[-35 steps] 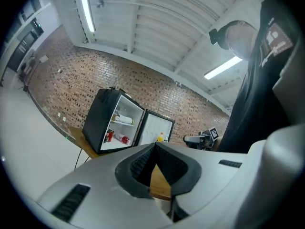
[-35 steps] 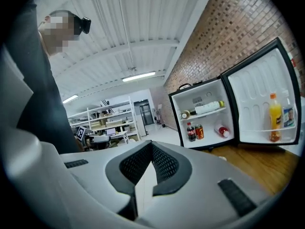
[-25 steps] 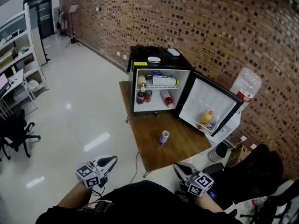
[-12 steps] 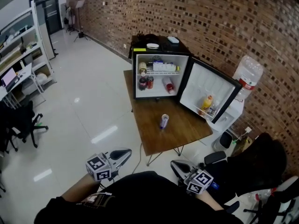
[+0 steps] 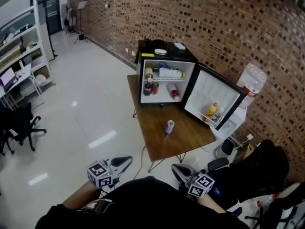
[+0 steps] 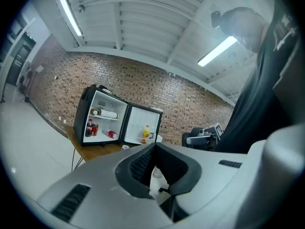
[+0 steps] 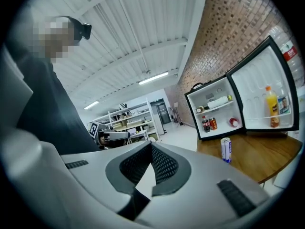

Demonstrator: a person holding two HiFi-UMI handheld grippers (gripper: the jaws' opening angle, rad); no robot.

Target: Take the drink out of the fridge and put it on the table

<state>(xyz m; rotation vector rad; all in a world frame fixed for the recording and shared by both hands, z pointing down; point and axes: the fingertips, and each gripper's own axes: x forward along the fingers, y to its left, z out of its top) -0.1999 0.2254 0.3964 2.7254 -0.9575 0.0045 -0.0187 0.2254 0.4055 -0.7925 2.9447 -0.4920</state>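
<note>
A blue-and-white drink can (image 5: 169, 127) stands upright on the wooden table (image 5: 183, 140), in front of the black mini fridge (image 5: 143, 75). The fridge door (image 5: 215, 100) hangs open to the right. Inside the fridge are a lying bottle (image 5: 169, 73), a cola bottle beside a red can (image 5: 148, 88) and a red can on its side (image 5: 173, 92). An orange bottle (image 5: 210, 109) stands in the door. My left gripper (image 5: 126, 161) and right gripper (image 5: 176, 168) are held low by my body, well short of the table, both shut and empty. The can (image 7: 226, 150) shows in the right gripper view.
A water dispenser (image 5: 251, 82) stands right of the fridge door against the brick wall. A white dish (image 5: 160, 52) and other small items lie on the fridge top. A black office chair (image 5: 16, 123) and shelving (image 5: 21, 37) are far left; a dark seat (image 5: 259, 171) is at my right.
The view has swung slightly, so fridge and table sit a little further right. My left gripper drifted right near my body. Both grippers stay shut and the can has not moved.
</note>
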